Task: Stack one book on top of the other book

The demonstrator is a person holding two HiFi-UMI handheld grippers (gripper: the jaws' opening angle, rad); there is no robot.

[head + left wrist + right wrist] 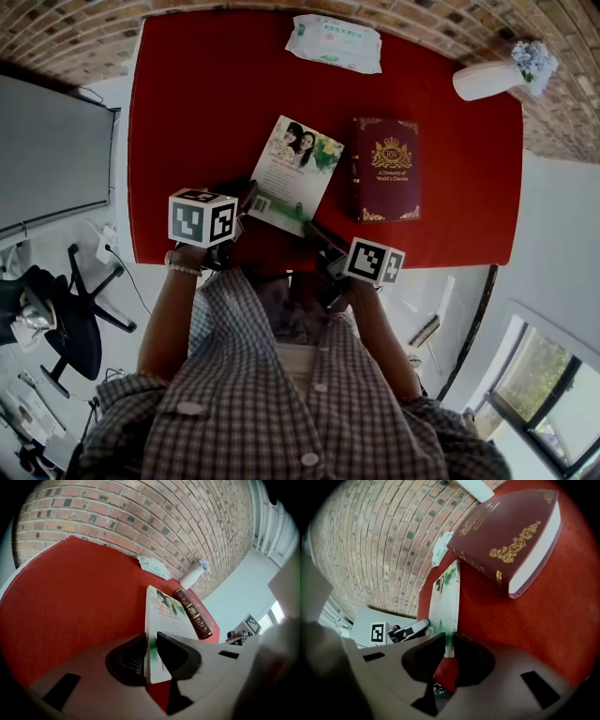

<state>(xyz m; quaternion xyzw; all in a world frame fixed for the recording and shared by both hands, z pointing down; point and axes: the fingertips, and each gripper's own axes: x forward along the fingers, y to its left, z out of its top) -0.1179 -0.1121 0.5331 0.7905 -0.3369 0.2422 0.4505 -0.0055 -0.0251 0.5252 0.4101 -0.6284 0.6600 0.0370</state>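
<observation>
1. The thin photo-cover book lies on the red table, just left of the maroon hardcover book, apart from it.
2. The left gripper clamps the thin book's corner farthest from the hardcover.
3. The right gripper clamps its near corner, closer to the hardcover.

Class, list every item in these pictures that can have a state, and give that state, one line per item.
thin book: closed, near edge held by both grippers.
maroon book: closed, flat on the red table, nothing on it.
left gripper: shut on the thin book's corner.
right gripper: shut on the thin book's other near corner.
tissue pack: lying flat, untouched.
vase: upright, flowers in it.
</observation>
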